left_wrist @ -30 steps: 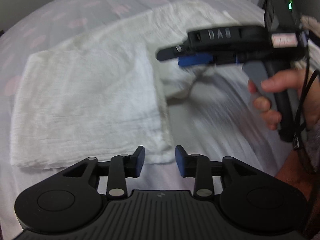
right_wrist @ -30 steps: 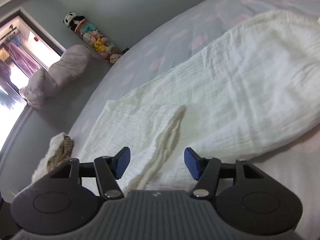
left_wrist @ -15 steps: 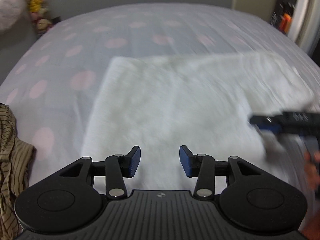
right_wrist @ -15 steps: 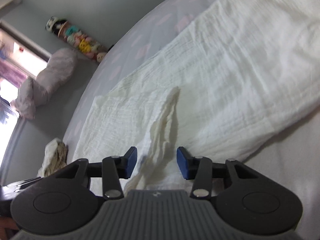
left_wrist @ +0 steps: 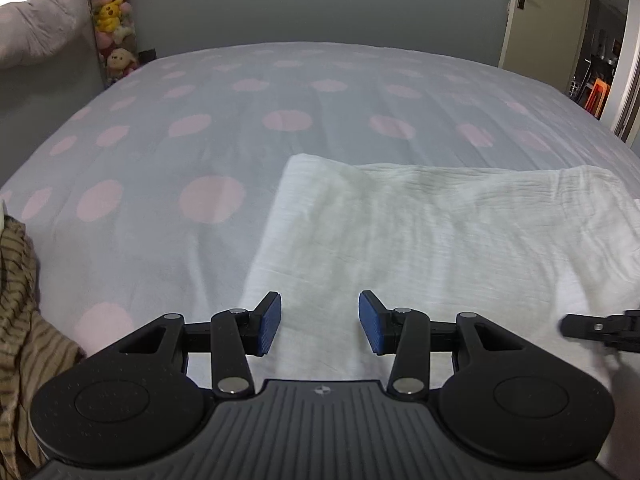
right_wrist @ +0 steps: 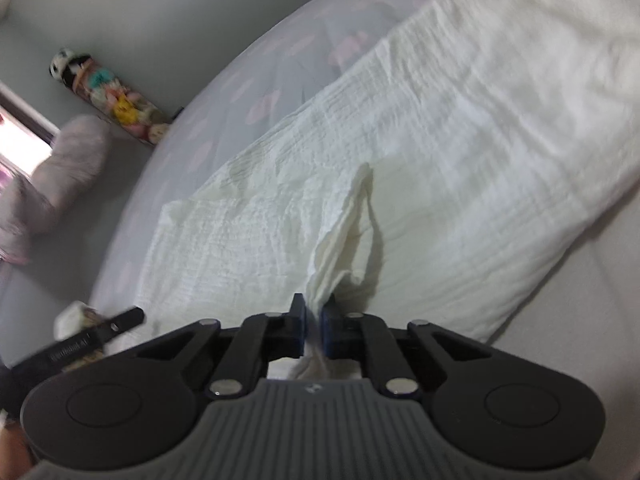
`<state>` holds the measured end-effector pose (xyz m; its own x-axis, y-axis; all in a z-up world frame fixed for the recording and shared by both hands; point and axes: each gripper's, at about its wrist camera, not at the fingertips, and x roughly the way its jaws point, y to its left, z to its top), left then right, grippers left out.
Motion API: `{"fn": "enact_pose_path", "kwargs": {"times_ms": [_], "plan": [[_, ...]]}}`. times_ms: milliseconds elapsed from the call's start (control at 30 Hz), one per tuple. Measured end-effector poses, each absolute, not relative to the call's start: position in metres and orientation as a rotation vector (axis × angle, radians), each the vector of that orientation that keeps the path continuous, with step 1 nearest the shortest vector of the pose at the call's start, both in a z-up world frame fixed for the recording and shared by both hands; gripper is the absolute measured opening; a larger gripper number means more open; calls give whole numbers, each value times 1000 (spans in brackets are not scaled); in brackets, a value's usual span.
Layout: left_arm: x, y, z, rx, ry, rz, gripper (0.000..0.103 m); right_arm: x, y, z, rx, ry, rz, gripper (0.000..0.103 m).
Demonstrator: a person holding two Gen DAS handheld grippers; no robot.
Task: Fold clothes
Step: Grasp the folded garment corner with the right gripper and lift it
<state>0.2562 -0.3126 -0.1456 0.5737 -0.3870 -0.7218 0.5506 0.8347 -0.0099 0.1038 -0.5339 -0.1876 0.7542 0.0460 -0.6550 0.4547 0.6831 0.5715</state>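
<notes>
A white crinkled cloth lies partly folded on the bed. My left gripper is open and empty, just above the cloth's near left edge. My right gripper is shut on a raised fold of the white cloth, which stands up as a ridge from the jaws. The right gripper's tip shows at the right edge of the left wrist view. The left gripper's finger shows at the lower left of the right wrist view.
The bed sheet is grey with pink dots. A brown striped garment lies at the bed's left edge. A pink pillow and a column of plush toys stand by the far wall. A door is at the right.
My right gripper has closed on a fold of the white cloth. My left gripper has swung left, from the cloth's corner to its left edge, and stays open.
</notes>
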Motion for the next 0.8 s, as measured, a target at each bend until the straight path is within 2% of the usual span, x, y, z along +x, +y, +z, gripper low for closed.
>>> {"fn": "enact_pose_path", "kwargs": {"times_ms": [200, 433, 800], "plan": [[269, -299, -147, 171, 788, -545, 41, 123, -529, -147, 666, 777, -256, 8], [277, -274, -136, 57, 780, -510, 41, 164, -537, -72, 546, 835, -210, 8], [277, -282, -137, 39, 799, -584, 41, 183, -588, 31, 317, 878, -273, 8]]}}
